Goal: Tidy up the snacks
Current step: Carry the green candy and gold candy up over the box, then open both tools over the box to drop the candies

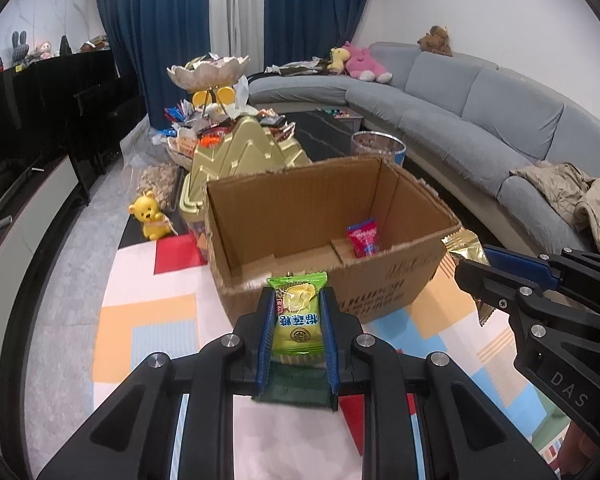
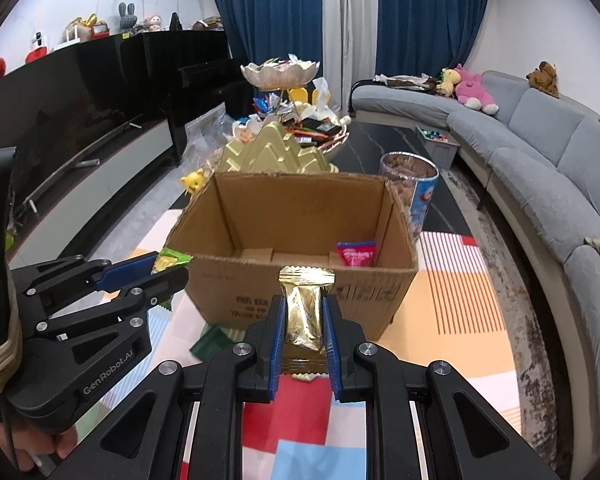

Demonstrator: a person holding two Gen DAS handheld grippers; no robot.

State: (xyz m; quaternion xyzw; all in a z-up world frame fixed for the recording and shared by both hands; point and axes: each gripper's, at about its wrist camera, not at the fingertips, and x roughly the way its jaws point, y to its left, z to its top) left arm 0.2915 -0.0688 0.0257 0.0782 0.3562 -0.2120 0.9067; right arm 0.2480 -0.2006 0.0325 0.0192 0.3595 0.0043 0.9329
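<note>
On the side of the left gripper point(image 2: 168, 276) we read "GenRobot.AI" in pale letters. On the side of the right gripper point(image 1: 470, 276) we read "DAS", and the rest runs out of the picture.

The green candy point(image 1: 298, 316) held in the left gripper has blue Chinese letters on a white band. They are upside down for us and we cannot read them for sure. There is a small red tag and a round badge on it too, both too small to read.

The cardboard box point(image 1: 400, 280) has dark print on its near wall. We can make out something like "KUPON", but it is bent and blurry.

The pink packet point(image 2: 356, 254) in the box has white writing that is too small to read.
</note>
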